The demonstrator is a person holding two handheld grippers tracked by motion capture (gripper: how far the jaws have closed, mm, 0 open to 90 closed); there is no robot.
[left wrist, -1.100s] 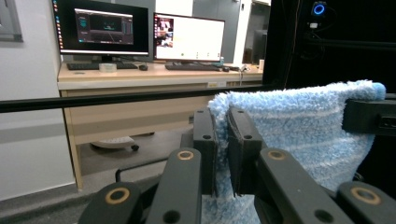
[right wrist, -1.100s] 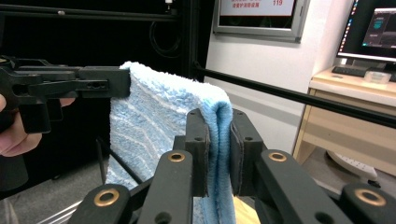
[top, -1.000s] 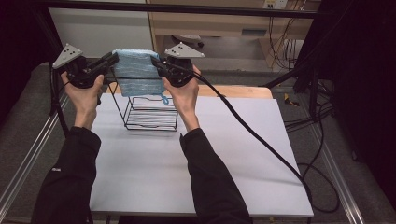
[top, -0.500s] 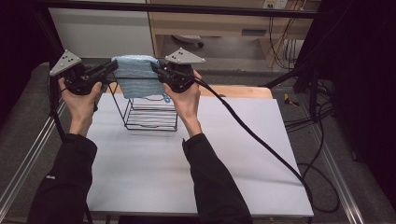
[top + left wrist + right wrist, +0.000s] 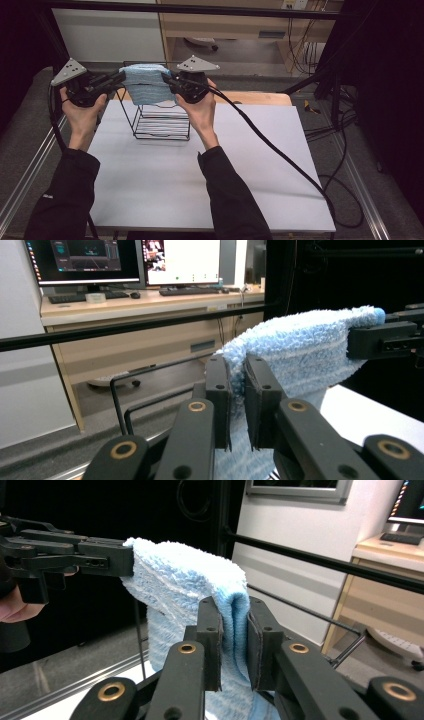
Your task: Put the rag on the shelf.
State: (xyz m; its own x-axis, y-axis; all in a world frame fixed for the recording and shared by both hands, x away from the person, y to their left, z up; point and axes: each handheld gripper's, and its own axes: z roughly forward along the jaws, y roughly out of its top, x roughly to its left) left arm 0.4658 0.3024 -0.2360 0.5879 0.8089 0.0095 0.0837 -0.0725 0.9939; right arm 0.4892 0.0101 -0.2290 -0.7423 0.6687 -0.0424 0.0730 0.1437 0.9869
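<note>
Near the table's [image 5: 200,170] far edge, the left claw [image 5: 120,78] and right claw [image 5: 166,78] are stretching a fluffy blue towel [image 5: 147,82] above a wire rack [image 5: 161,120]. Left claw [image 5: 237,407] is pinching terry pile [image 5: 300,352]. Right claw [image 5: 234,642] is clamping a folded edge [image 5: 190,587].

Obstacle: wire rack [image 5: 162,120], stood at the far middle of the tabletop [image 5: 210,190], directly beneath the held blue towel [image 5: 147,84]. Near tabletop left bare; open passage was afforded on either side of the rack.
</note>
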